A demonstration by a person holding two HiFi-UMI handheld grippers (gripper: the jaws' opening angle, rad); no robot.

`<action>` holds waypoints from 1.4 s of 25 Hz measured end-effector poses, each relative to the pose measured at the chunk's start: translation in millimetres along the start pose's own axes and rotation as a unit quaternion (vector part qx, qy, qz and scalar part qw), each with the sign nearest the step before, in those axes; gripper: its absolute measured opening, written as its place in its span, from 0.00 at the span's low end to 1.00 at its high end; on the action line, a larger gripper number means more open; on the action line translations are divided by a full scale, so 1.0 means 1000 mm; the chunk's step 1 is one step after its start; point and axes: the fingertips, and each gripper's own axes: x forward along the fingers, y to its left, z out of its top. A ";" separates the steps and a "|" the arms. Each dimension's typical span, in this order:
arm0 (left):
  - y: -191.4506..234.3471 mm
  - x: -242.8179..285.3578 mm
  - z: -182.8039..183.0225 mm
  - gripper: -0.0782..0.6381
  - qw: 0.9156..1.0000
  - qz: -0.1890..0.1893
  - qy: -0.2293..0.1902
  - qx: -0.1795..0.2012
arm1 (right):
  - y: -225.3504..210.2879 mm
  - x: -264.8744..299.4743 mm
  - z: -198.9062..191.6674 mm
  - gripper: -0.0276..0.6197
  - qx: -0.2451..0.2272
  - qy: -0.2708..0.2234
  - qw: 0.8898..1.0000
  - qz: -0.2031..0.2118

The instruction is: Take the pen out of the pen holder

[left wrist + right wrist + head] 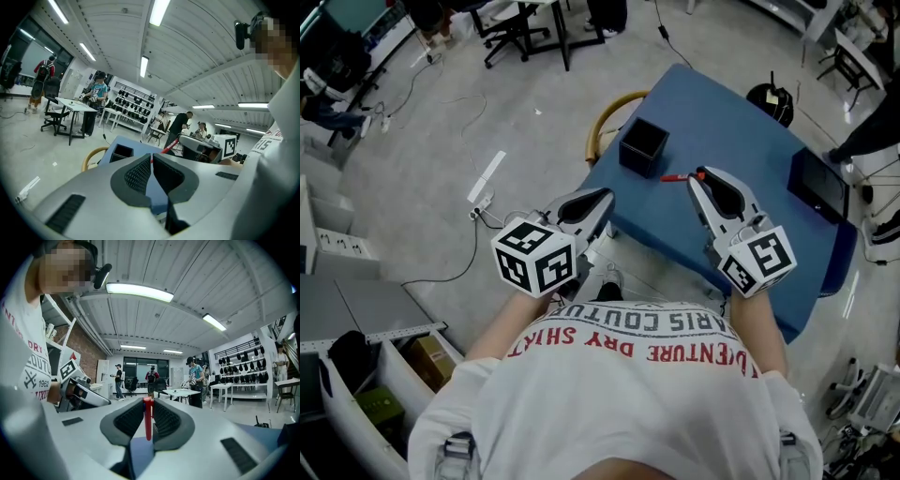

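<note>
Pen (674, 177): red, clamped in the right gripper, and out of the holder. In the head view it sticks out of the gripper's tip toward 9 o'clock, over the blue tabletop.
Pen in the right gripper view (148, 420): stands upright between the two dark pads, its top just above them.
Right gripper (696, 176): narrow, with both pads pressed on the pen. Its nose points toward 11 o'clock in the head view and its marker cube is close to the person's body.
Pen holder (642, 145): black square box with an open top, upright on the tabletop. It sits at 10 o'clock from the pen's free end, near it but not touching.
Left gripper (606, 197): at 7 o'clock from the pen holder, over the near edge of the tabletop. In its own view the gripper (152, 158) has its pads drawn together at the tips with nothing between them.
Tabletop (741, 122): blue, turned corner-on to the person.
Flat dark slab (818, 184): lies on the tabletop at 3 o'clock from the right gripper, well apart.
Curved wooden frame (613, 105): on the floor side, just beside the tabletop's edge at 11 o'clock from the pen holder.
</note>
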 end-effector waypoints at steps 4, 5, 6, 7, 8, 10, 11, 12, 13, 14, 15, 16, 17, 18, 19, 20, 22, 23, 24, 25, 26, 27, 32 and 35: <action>-0.024 -0.008 -0.017 0.16 1.000 -0.009 0.006 0.009 | 0.016 -0.030 -0.010 0.15 0.017 -0.001 1.000 -0.003; -0.030 -0.011 -0.021 0.16 1.000 -0.012 0.008 0.010 | 0.021 -0.036 -0.011 0.15 0.020 0.000 1.000 -0.003; -0.035 -0.014 -0.023 0.16 1.000 -0.013 0.008 0.012 | 0.026 -0.042 -0.012 0.15 0.023 0.000 1.000 -0.003; -0.040 -0.017 -0.025 0.16 1.000 -0.015 0.008 0.013 | 0.030 -0.047 -0.012 0.15 0.024 0.000 1.000 -0.002; -0.044 -0.019 -0.025 0.16 1.000 -0.015 0.007 0.014 | 0.034 -0.052 -0.012 0.15 0.024 0.001 1.000 -0.002; -0.053 -0.022 -0.028 0.16 1.000 -0.017 0.005 0.014 | 0.039 -0.062 -0.012 0.15 0.024 0.000 1.000 0.001; -0.057 -0.024 -0.029 0.16 1.000 -0.017 0.003 0.013 | 0.041 -0.066 -0.013 0.15 0.023 0.000 1.000 0.002; -0.060 -0.026 -0.031 0.16 1.000 -0.016 0.001 0.013 | 0.044 -0.070 -0.014 0.15 0.022 0.000 1.000 0.002; -0.062 -0.028 -0.033 0.16 1.000 -0.015 -0.001 0.013 | 0.046 -0.073 -0.015 0.15 0.021 -0.001 1.000 0.003; -0.064 -0.030 -0.035 0.16 1.000 -0.015 -0.002 0.013 | 0.049 -0.075 -0.015 0.15 0.020 0.000 1.000 0.004; -0.066 -0.031 -0.036 0.16 1.000 -0.015 -0.002 0.014 | 0.051 -0.077 -0.016 0.15 0.019 0.001 1.000 0.006; -0.067 -0.031 -0.037 0.16 1.000 -0.015 -0.002 0.014 | 0.053 -0.078 -0.017 0.15 0.017 0.002 1.000 0.008; -0.068 -0.031 -0.038 0.16 1.000 -0.015 -0.002 0.015 | 0.054 -0.079 -0.018 0.15 0.015 0.003 1.000 0.010; -0.069 -0.030 -0.039 0.16 1.000 -0.015 -0.002 0.015 | 0.055 -0.080 -0.018 0.15 0.013 0.004 1.000 0.012; -0.071 -0.030 -0.039 0.16 1.000 -0.015 -0.003 0.015 | 0.056 -0.081 -0.017 0.15 0.012 0.004 1.000 0.013; -0.072 -0.030 -0.040 0.16 1.000 -0.016 -0.003 0.015 | 0.057 -0.082 -0.017 0.15 0.011 0.003 1.000 0.014; -0.074 -0.033 -0.040 0.16 1.000 -0.017 -0.004 0.015 | 0.060 -0.084 -0.014 0.15 0.010 0.002 1.000 0.013; -0.074 -0.036 -0.040 0.16 1.000 -0.018 -0.005 0.015 | 0.062 -0.084 -0.013 0.15 0.010 0.002 1.000 0.011; -0.074 -0.038 -0.040 0.16 1.000 -0.019 -0.005 0.015 | 0.064 -0.084 -0.013 0.15 0.009 0.003 1.000 0.010; -0.073 -0.039 -0.040 0.16 1.000 -0.019 -0.004 0.014 | 0.065 -0.084 -0.013 0.15 0.009 0.004 1.000 0.009; -0.073 -0.039 -0.041 0.16 1.000 -0.018 -0.004 0.014 | 0.065 -0.084 -0.013 0.15 0.009 0.004 1.000 0.009; -0.072 -0.037 -0.042 0.16 1.000 -0.018 -0.003 0.013 | 0.063 -0.084 -0.015 0.15 0.009 0.005 1.000 0.009; -0.069 -0.027 -0.045 0.16 1.000 -0.015 0.000 0.010 | 0.053 -0.083 -0.021 0.15 0.013 0.007 1.000 0.008; -0.066 -0.026 -0.041 0.16 1.000 -0.016 0.002 0.010 | 0.051 -0.078 -0.020 0.15 0.015 0.010 1.000 0.005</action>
